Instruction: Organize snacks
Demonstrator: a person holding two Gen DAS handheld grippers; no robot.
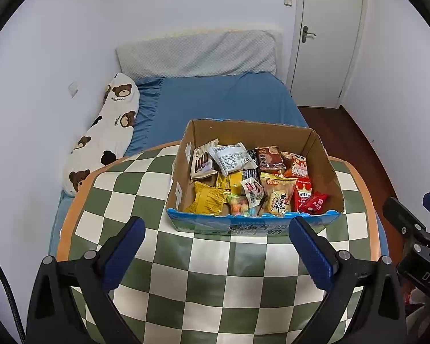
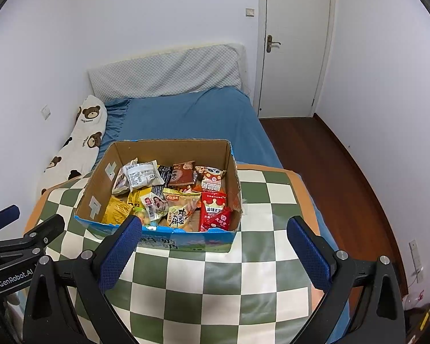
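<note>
Hovering, your left tool point(image 1: 216, 228) gapes wide, empty | your right tool point(image 2: 213, 226) likewise spread, empty | cardboard box point(image 1: 326, 160) of snack packets point(image 1: 275, 197) sits mid-frame on the checkered table point(image 1: 215, 272) | blue bed point(image 1: 215, 97) behind.

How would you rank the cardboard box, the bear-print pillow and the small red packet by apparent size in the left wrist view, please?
1. Cardboard box
2. Bear-print pillow, though it lies farther away, so its true rank against the box is unsure
3. Small red packet
</note>
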